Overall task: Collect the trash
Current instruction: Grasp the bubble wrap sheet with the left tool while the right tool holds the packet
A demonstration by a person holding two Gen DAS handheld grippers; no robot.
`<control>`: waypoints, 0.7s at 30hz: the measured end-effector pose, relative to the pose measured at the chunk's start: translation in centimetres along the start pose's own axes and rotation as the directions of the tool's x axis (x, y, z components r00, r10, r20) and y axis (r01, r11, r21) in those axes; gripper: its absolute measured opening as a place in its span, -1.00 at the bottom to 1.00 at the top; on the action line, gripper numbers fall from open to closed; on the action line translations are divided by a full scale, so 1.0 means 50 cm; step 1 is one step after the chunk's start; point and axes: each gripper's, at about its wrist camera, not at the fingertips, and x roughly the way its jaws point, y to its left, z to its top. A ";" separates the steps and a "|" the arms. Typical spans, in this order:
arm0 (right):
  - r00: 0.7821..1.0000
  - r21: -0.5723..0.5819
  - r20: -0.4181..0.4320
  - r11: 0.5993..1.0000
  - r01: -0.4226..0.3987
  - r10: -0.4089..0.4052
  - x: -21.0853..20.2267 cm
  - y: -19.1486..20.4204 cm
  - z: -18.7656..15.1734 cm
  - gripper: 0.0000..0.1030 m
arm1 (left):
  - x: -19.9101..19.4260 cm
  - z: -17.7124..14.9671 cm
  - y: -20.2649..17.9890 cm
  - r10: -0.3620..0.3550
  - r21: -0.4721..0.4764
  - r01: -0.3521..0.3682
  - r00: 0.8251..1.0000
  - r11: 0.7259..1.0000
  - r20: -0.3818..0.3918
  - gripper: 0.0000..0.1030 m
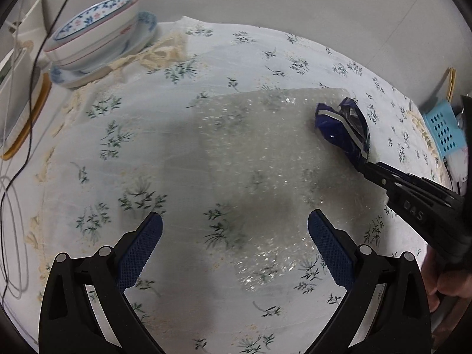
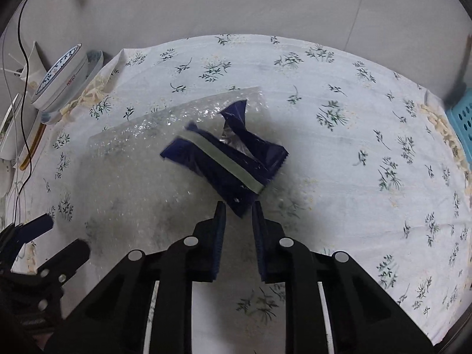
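Left-wrist view, from left to right. Upper left: a patterned bowl (image 1: pixel 97 26) stacked on a blue-rimmed plate (image 1: pixel 141 37), at the edge of a floral tablecloth (image 1: pixel 124 159). Centre: a sheet of clear bubble wrap (image 1: pixel 265 153) lying flat on the cloth. Bottom centre: the left gripper (image 1: pixel 235 237), jaws spread wide and empty, poised above the near part of the sheet. Right of centre: a crumpled dark-blue wrapper (image 1: pixel 343 126) with a pale stripe, pinched at its near corner by the right gripper (image 1: pixel 367 166). Far right edge: a light-blue perforated basket (image 1: pixel 442 129).

Right-wrist view: the right gripper's jaws stand narrow, closed on the lower corner of the wrapper, which rests over the right part of the bubble wrap.

Hazards, as judged: the hold takes only a thin corner, so the foil could slide free on lifting. The bubble wrap may cling to the wrapper and be dragged along the table. The left gripper, should it descend, could snag the loose tablecloth.
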 end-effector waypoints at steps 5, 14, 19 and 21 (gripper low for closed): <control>1.000 -0.008 0.022 1.000 -0.008 0.009 -0.022 -0.021 0.001 -0.18 | 0.015 0.008 -0.019 -0.011 0.000 0.011 1.000 1.000 -0.011 0.88; 0.999 -0.127 0.036 0.992 -0.014 0.019 0.009 0.046 0.085 0.36 | -0.020 0.000 0.019 -0.005 -0.028 0.005 1.000 1.000 0.002 0.88; 1.000 -0.180 0.008 0.984 -0.002 0.004 0.051 0.073 0.101 0.37 | -0.024 0.001 0.047 0.005 -0.047 -0.005 1.000 0.999 -0.002 0.88; 1.000 -0.182 -0.001 0.983 0.003 -0.003 0.061 0.073 0.102 0.24 | -0.021 0.005 0.052 0.005 -0.053 -0.005 1.000 0.999 -0.005 0.88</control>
